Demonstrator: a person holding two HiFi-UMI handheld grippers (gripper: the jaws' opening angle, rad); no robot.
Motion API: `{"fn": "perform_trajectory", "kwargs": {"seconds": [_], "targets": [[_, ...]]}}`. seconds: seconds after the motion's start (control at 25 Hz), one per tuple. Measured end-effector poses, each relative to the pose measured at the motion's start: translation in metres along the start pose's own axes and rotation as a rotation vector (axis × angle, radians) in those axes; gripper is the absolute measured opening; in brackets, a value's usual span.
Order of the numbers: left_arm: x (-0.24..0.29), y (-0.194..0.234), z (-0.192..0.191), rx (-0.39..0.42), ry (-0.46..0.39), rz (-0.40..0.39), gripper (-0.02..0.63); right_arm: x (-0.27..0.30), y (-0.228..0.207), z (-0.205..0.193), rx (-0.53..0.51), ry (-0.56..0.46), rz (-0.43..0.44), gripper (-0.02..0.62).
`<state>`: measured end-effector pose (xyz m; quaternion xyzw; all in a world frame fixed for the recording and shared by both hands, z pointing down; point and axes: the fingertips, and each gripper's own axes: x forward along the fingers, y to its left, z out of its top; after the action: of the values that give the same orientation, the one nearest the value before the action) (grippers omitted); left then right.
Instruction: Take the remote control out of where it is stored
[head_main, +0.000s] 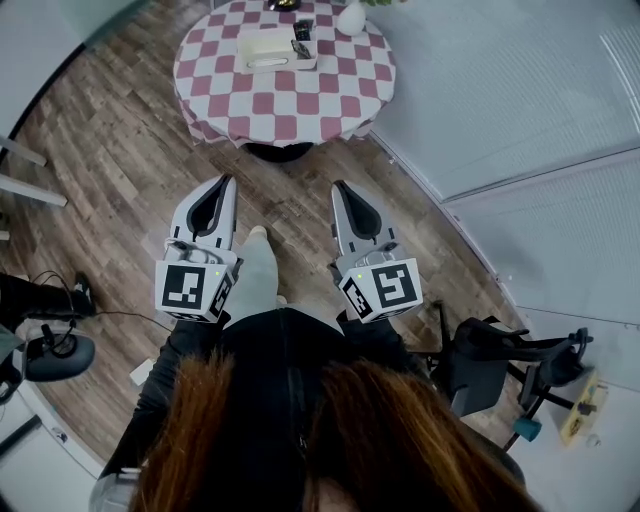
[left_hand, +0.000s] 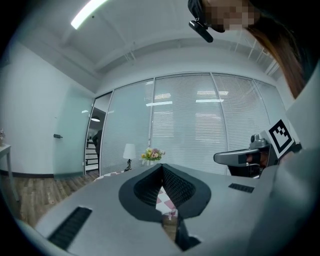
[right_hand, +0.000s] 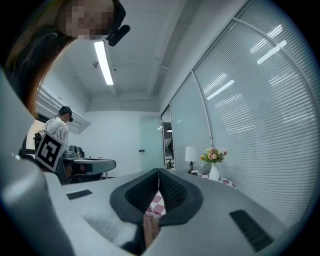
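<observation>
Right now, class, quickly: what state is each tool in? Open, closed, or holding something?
The left tool is closed, with nothing held.
The right tool is closed, with nothing held.

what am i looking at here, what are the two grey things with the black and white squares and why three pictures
A person holds two hand-held grippers, each with a marker cube. The head view looks down from their head: left gripper, right gripper, both shut and empty, pointing towards a round table in a checked cloth. On it stand a white box, a small holder of dark items, possibly the remote, and a white vase. The other two pictures come from cameras riding on each gripper, looking along its closed jaws.
</observation>
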<state>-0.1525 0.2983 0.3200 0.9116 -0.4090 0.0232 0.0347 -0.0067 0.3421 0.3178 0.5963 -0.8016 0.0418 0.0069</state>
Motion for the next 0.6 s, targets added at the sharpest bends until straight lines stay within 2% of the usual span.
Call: {"fn": "perform_trajectory", "kwargs": {"seconds": [0.28, 0.6], "targets": [[0.071, 0.043, -0.002, -0.011, 0.014, -0.048, 0.009, 0.071, -0.030, -0.007, 0.010, 0.035, -0.029, 0.015], [0.147, 0.100, 0.012, -0.007, 0.010, -0.088, 0.009, 0.154, -0.055, 0.008, -0.004, 0.033, -0.047, 0.015]]}}
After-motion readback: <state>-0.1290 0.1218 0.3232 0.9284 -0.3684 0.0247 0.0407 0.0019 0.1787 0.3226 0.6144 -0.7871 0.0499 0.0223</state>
